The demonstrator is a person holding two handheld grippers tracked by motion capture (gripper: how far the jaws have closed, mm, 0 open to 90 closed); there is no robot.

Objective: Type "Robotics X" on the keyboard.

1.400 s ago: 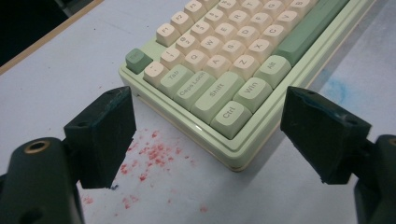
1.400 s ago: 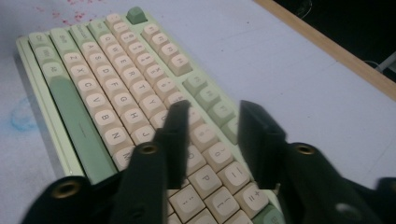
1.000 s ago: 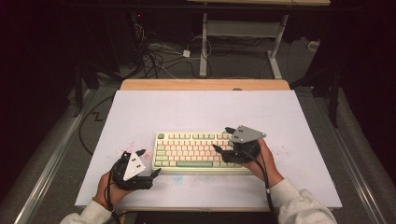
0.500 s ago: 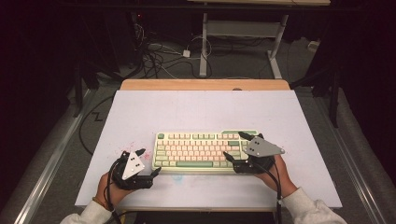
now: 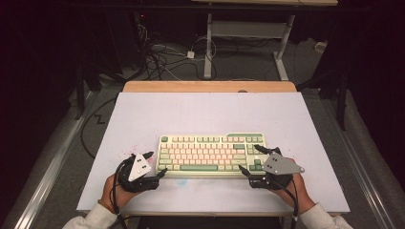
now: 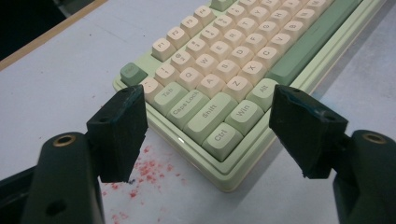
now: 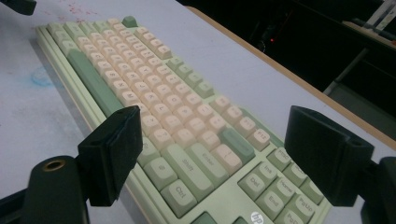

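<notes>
Your left tongs (image 5: 158, 163) sat with jaws apart at the near left corner of the keyboard (image 5: 210, 151), your right tongs (image 5: 252, 160) likewise spread at its near right corner, the keyboard lay between them on the white table (image 5: 215, 109), red specks (image 6: 149, 170) beside the left corner
</notes>
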